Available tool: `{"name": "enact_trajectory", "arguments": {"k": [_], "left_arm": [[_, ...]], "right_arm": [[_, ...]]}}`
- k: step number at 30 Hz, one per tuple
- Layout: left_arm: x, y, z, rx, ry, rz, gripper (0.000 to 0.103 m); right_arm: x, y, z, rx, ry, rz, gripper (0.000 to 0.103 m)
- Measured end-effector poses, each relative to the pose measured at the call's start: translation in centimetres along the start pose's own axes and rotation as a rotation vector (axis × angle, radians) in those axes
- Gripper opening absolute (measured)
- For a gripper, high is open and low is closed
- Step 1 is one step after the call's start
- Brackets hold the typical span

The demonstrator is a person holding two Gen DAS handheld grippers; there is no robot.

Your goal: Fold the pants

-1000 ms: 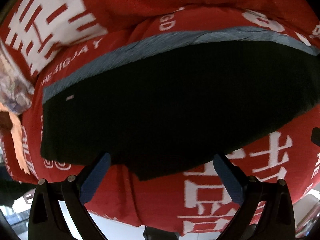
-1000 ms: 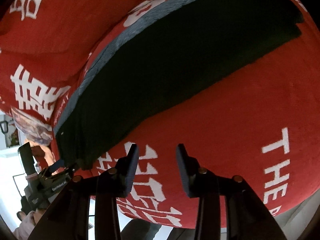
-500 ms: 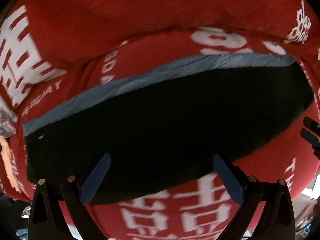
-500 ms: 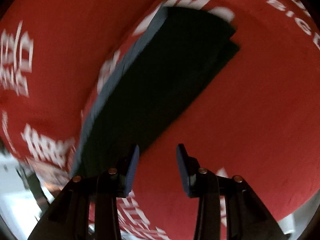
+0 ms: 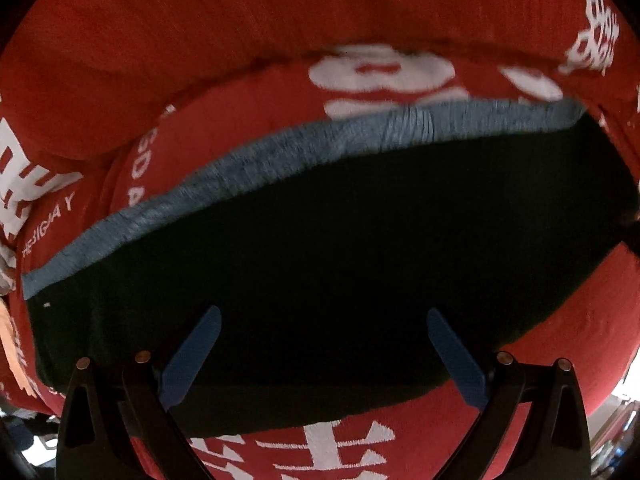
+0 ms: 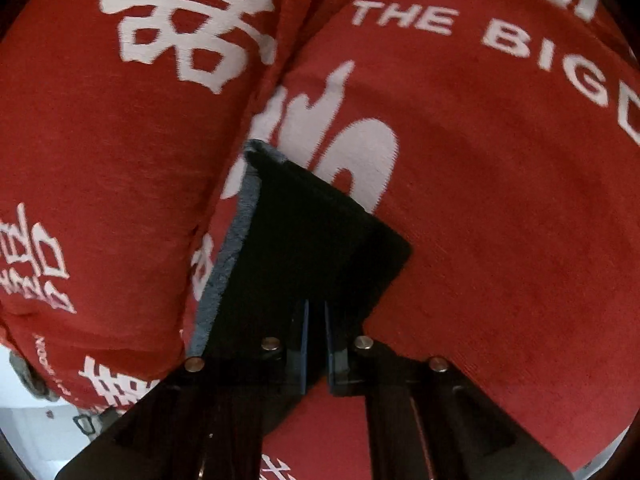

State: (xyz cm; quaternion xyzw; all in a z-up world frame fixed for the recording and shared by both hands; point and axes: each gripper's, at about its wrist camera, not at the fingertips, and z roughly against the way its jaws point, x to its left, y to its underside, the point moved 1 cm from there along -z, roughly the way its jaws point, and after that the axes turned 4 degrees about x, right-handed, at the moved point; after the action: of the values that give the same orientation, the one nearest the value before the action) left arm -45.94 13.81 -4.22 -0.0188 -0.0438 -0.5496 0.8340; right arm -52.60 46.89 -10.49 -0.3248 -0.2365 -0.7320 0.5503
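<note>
The black pants (image 5: 340, 248) lie folded flat on a red sofa, with a grey-blue band (image 5: 280, 160) along their far edge. My left gripper (image 5: 320, 340) is open, its blue pads over the near edge of the pants, holding nothing. In the right wrist view the pants (image 6: 312, 232) run away from the camera as a dark wedge, grey edge on the left. My right gripper (image 6: 315, 344) is almost closed, its fingers pinching the near end of the black fabric.
The red sofa seat (image 6: 500, 200) carries white characters and the words "THE BIG". A red back cushion (image 5: 240, 32) rises behind the pants. The other cushion (image 6: 100, 160) stands left in the right wrist view. Bright floor shows at lower left (image 6: 24, 420).
My right gripper moved over the end of the pants and closed from open onto the fabric. My left gripper shifted slightly forward and stayed open.
</note>
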Motion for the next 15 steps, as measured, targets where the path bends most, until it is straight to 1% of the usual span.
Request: {"name": "enact_trajectory", "arguments": {"k": [2,4,7,9,13,14,15], "left_arm": [[-0.2,0.4,-0.6,0.006,-0.002,-0.007,0.103],[-0.4,0.6,-0.9,0.001,0.001,-0.011,0.103],[-0.4,0.5,-1.0,0.003,0.005,-0.022,0.103],[-0.3,0.4,-1.0,0.007,0.011,-0.023,0.103],[-0.1,0.3,-1.2,0.012,0.017,-0.013,0.103],[-0.1,0.4,-1.2,0.011,0.016,-0.011,0.103],[-0.1,0.4,-1.2,0.011,0.015,-0.01,0.103]], "right_arm": [[0.0,0.0,0.1,-0.001,0.025,0.02,0.007],[-0.9,0.1,0.0,0.012,0.059,0.008,0.007],[-1.7,0.3,-0.1,0.028,0.042,-0.017,0.007],[-1.7,0.5,0.1,0.031,0.037,-0.014,0.01],[-1.6,0.6,0.0,0.062,0.019,-0.019,0.011],[-1.7,0.7,0.0,0.067,0.012,-0.021,0.013],[-1.8,0.8,0.0,0.074,0.005,-0.023,0.019]]}}
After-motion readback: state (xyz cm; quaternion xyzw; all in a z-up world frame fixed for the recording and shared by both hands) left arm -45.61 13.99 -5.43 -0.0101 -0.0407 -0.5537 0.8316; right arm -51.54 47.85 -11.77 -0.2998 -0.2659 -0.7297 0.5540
